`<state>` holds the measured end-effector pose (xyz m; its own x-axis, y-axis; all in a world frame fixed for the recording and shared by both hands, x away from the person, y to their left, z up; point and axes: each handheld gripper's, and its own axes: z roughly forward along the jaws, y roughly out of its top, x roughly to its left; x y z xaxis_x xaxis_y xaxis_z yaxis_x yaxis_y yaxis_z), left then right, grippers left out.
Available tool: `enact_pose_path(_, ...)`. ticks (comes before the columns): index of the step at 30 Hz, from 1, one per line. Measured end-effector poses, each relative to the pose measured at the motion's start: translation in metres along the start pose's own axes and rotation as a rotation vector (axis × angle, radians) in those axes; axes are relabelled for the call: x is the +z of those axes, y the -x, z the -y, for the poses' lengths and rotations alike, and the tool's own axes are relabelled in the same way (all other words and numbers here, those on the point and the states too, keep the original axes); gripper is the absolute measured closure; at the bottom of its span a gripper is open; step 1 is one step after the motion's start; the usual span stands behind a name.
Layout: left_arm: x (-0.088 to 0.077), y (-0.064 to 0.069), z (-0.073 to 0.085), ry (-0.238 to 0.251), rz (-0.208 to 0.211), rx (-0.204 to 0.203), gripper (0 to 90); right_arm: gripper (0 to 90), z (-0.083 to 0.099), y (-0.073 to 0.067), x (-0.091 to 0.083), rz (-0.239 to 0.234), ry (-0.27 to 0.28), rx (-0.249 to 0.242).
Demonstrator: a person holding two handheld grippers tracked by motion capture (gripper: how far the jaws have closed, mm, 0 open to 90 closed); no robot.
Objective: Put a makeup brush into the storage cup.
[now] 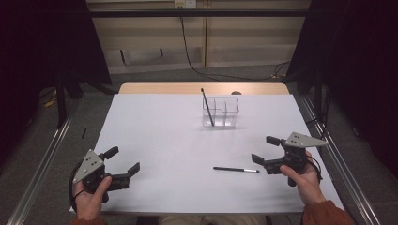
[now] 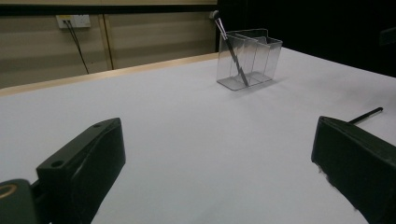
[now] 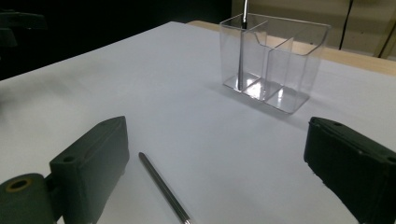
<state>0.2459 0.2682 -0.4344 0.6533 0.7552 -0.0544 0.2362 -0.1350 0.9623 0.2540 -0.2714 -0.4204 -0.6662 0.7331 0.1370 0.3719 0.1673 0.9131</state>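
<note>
While both hands rest at the near edge of the white worktop [image 1: 155, 136], I hold my left tool [image 1: 125, 161] at the near left, jaws spread, gripping nothing. Toward the far middle stands a clear holder [image 1: 221, 112] with dividers; one dark pen [image 1: 207, 107] leans in its left compartment, tip up. Nearer me, right of centre, a second pen [image 1: 236, 169] lies flat, its long axis running left to right, silver end toward the right. Just beyond that end sits my right tool [image 1: 264, 149], jaws also spread and bare. I judge the next step is picking up the flat pen: I should lower the right tool across its middle, jaws straddling the shaft, and close gently so it does not roll.
</note>
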Motion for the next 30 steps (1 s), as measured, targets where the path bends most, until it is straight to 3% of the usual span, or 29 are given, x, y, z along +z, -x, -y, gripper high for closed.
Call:
enact_pose_path(5, -0.001, 0.001, 0.000, 0.003, 0.002, 0.005, 2.8, 8.0, -0.007, 0.001, 0.012, -0.032, -0.040, -0.009)
enact_pose_path(13, 0.002, 0.000, 0.000, -0.003, 0.016, 0.009, 2.8, 7.3, -0.011, 0.009, 0.021, -0.062, -0.178, -0.021)
enact_pose_path(18, 0.002, 0.000, 0.000, -0.002, 0.015, 0.009, 2.8, 4.7, -0.011, 0.009, 0.026, -0.120, -0.251, -0.023)
enact_pose_path(20, 0.002, 0.001, -0.001, -0.001, 0.019, 0.011, 2.8, 3.0, -0.010, 0.009, 0.029, -0.130, -0.281, -0.060)
enact_pose_path(22, 0.003, 0.001, -0.001, -0.001, 0.021, 0.013, 2.8, 2.8, -0.011, 0.011, 0.032, -0.162, -0.318, -0.066)
enact_pose_path(30, 0.005, 0.000, -0.001, -0.004, 0.025, 0.012, 2.8, 3.0, -0.015, 0.008, 0.045, -0.171, -0.471, -0.141)
